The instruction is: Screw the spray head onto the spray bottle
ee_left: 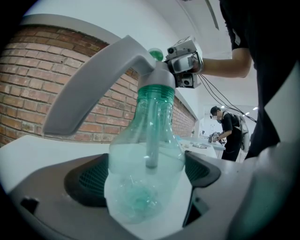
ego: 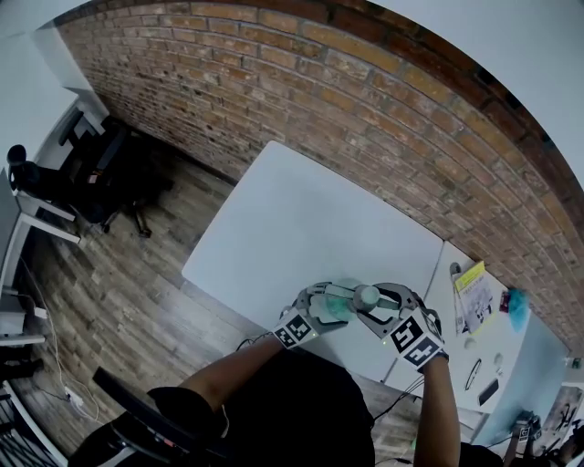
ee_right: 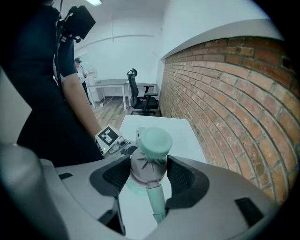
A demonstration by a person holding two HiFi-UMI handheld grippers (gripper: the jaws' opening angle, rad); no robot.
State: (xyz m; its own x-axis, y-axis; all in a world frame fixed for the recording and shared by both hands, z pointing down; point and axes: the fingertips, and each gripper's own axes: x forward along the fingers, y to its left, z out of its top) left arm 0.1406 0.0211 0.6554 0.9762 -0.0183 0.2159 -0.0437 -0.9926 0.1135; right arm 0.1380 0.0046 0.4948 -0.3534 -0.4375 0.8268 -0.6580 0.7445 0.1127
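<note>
Green bottle (ee_left: 143, 187) gripped (head (ee_right: 147, 168) too).

All three views are lit evenly and brightly from overhead; a ceiling lamp (ee_right: 95, 2) is caught at the top edge of the right gripper view. Shadows are kept soft and faint. The table (ego: 301, 228) is washed out to near white. The brick wall (ego: 365, 100) is bent into an arc by fisheye distortion, and the gripper views' corners are darkened. The bottle (ee_left: 145, 173) and spray head (ee_left: 103, 79) are blurred close to the lens, with pale glare on the plastic.
</note>
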